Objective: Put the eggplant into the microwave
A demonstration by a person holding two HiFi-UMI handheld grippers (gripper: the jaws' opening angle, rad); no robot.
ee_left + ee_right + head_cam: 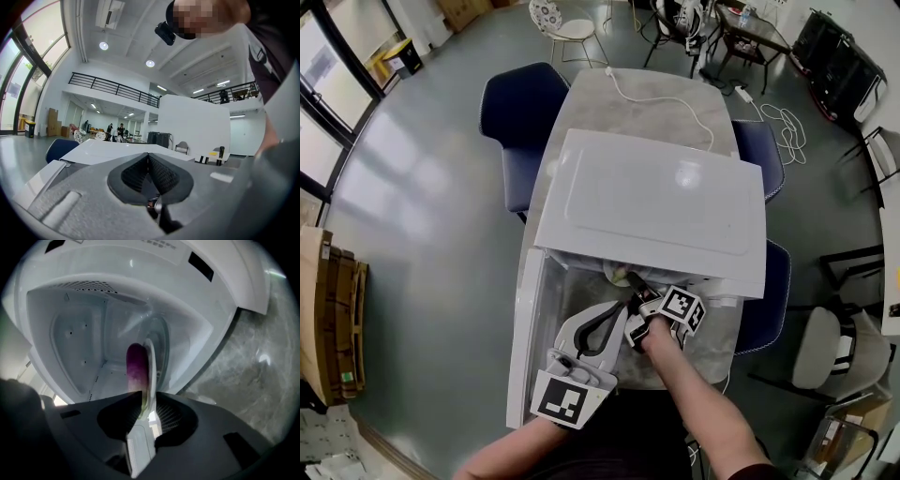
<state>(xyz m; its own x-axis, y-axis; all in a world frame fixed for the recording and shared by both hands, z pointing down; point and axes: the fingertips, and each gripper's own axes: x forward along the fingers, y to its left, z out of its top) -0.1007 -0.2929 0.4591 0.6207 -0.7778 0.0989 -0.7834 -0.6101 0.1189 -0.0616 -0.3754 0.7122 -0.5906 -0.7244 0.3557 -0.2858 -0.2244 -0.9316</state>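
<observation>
Left gripper (148, 159): nearest, at the near left just beside the open door; its jaws are pressed together with nothing between them, so it is idle.
Door (523, 347): swung wide to the left of the microwave (656, 202), out of the way of the opening.
Cavity (79, 343): white-walled, facing the person at the near end of the table (656, 94).
Right gripper (639, 295): just right of the left one, reaching into the opening; its jaws stand apart and the pads look slack rather than pinching.
Eggplant (135, 364): purple, lying lengthwise between the right jaws, stem end nearest the gripper, tip pointing into the cavity. Whether it rests on the cavity floor I cannot tell.
Step in hand: judged to be the release inside the microwave.
Doing it well: see the eggplant settled on the floor before backing off. Then draw the right gripper straight out along its own line, jaws wide, so neither pad drags the eggplant toward the near lip.
Risk: it is rounded and may roll toward the opening.
</observation>
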